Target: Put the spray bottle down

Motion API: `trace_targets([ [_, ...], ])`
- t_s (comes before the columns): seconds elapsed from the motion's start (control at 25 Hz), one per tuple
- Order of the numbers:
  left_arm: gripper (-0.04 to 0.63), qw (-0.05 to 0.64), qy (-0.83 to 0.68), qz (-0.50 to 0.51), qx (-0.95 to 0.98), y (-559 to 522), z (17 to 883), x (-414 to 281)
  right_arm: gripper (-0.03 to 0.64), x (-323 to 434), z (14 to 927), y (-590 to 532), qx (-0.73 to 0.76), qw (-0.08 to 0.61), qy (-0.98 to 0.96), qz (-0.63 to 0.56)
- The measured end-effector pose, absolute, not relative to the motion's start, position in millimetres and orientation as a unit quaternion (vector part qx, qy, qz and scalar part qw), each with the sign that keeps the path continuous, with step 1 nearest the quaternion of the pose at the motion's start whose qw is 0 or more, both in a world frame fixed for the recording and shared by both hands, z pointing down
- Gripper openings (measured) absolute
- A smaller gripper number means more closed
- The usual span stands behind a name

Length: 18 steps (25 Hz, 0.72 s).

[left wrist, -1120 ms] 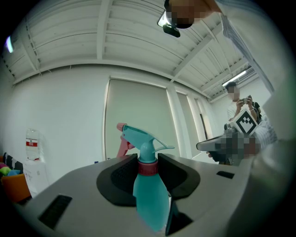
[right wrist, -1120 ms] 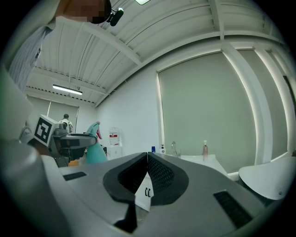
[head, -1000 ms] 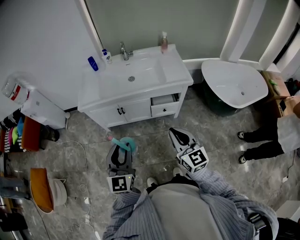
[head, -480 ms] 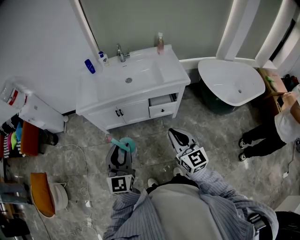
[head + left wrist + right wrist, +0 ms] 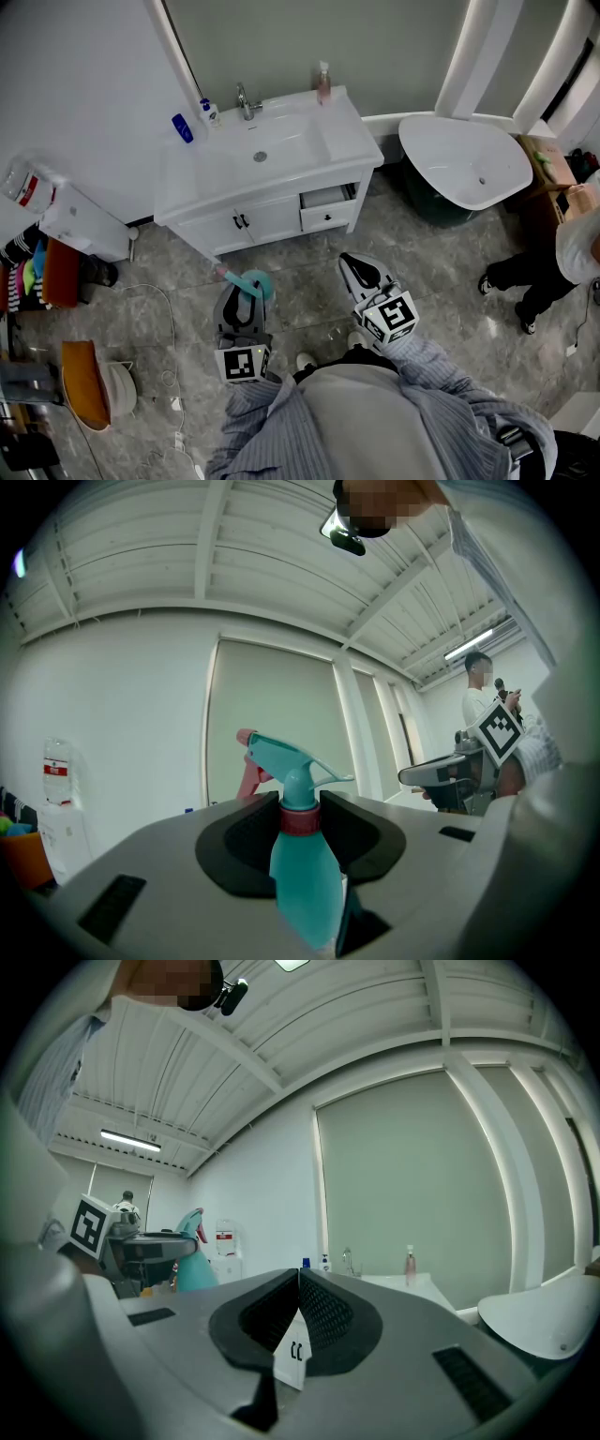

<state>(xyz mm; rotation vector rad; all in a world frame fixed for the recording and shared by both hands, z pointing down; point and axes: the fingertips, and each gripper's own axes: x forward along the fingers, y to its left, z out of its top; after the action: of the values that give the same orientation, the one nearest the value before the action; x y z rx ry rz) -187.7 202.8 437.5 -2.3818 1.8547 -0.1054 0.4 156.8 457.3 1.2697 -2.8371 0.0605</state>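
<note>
While clamped at its neck by the left tool [image 5: 300, 819], the teal spray bottle [image 5: 304, 878] was held over the floor [image 5: 305, 300], with the sink cabinet [image 5: 272, 192] at 12 o'clock. The right tool [image 5: 296, 1288], at 3 o'clock, was closed and empty.

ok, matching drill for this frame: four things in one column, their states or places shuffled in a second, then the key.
Things
1. spray bottle
2. right gripper
3. vanity drawer
4. pink bottle

States or places
A. pulled partly open
B. standing at the back of the vanity top, right of the tap
C. shut, nothing between the jaws
D. clamped in the left gripper

Pairs: 1-D, 2-C, 3-A, 4-B
</note>
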Motion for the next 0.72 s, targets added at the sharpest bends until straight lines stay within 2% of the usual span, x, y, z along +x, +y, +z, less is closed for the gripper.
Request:
trace_targets([
  [0.72,0.133,0.059,0.613,-0.036,-0.787,206,439,-199,0.018,-9,457,161,0.410,0.017,-0.912,0.020],
])
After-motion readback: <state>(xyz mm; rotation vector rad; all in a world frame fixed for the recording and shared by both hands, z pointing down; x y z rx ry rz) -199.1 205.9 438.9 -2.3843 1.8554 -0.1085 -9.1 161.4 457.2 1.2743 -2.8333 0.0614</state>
